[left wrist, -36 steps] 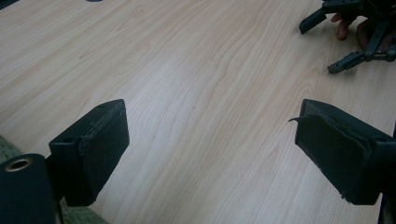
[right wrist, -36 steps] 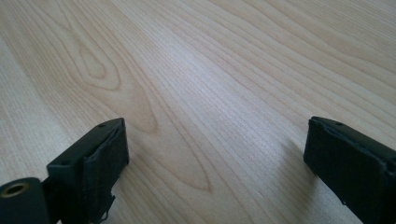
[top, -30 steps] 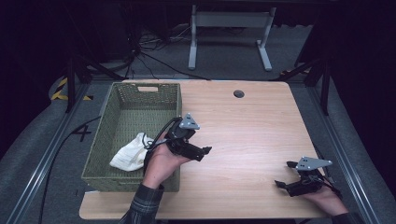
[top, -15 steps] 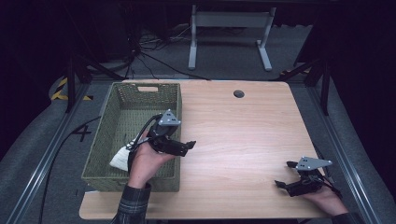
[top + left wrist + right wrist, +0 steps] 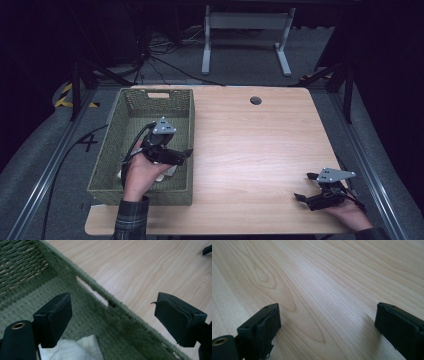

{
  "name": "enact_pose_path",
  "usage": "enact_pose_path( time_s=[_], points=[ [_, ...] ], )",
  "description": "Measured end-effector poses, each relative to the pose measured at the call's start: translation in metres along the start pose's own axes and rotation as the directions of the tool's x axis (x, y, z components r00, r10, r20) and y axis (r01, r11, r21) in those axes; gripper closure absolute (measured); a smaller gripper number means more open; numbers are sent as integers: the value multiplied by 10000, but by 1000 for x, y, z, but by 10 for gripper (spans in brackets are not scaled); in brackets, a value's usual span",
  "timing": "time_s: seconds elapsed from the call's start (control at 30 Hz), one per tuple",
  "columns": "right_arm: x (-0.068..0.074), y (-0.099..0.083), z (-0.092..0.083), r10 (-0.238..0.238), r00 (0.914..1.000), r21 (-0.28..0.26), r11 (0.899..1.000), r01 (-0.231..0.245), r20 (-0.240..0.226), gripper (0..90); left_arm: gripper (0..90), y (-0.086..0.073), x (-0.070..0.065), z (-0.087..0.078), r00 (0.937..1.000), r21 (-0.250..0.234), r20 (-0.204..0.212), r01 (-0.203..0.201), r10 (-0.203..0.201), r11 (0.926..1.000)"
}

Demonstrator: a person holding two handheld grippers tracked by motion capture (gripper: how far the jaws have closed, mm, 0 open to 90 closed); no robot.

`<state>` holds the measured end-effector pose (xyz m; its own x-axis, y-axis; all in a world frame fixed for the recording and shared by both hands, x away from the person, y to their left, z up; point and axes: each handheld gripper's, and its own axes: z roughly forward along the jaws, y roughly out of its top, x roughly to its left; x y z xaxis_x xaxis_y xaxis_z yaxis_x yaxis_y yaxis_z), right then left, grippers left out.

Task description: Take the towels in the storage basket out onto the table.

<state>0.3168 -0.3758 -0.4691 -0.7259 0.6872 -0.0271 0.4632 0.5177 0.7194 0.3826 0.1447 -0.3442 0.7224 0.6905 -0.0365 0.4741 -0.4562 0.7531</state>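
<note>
White crumpled cloth (image 5: 75, 351) lies in the green woven rectangular basket (image 5: 131, 112), just below the left gripper (image 5: 181, 154), jaws spread and empty.
Risk: its far jaw overhangs the basket wall and may snag; right gripper (image 5: 306, 190) rests released, well apart.

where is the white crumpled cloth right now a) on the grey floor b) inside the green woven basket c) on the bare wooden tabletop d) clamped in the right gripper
b: the white crumpled cloth lies on the bottom of the green woven basket, just below the open left gripper, whose fingers are spread apart with nothing between them.
</note>
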Motion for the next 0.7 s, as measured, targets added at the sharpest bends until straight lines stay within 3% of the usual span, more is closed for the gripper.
enact_pose_path(
  time_s=[0.27, 0.53, 0.7],
  points=[
    [0, 0, 0, -3, 10000, 0, 10000, 3, -2, 66, 150, -15, 15, -2, 9971, 685, -754, 130, -78, 9976],
    [0, 0, 0, 4, 10000, 2, 10000, -4, -1, 66, 156, -34, 29, 7, 9974, 1206, -654, 380, -302, 9920],
    [0, 0, 0, 4, 10000, 4, 10000, -4, -1, 66, 156, -45, 37, 13, 9980, 1815, -568, 388, -289, 9826]
  ],
)
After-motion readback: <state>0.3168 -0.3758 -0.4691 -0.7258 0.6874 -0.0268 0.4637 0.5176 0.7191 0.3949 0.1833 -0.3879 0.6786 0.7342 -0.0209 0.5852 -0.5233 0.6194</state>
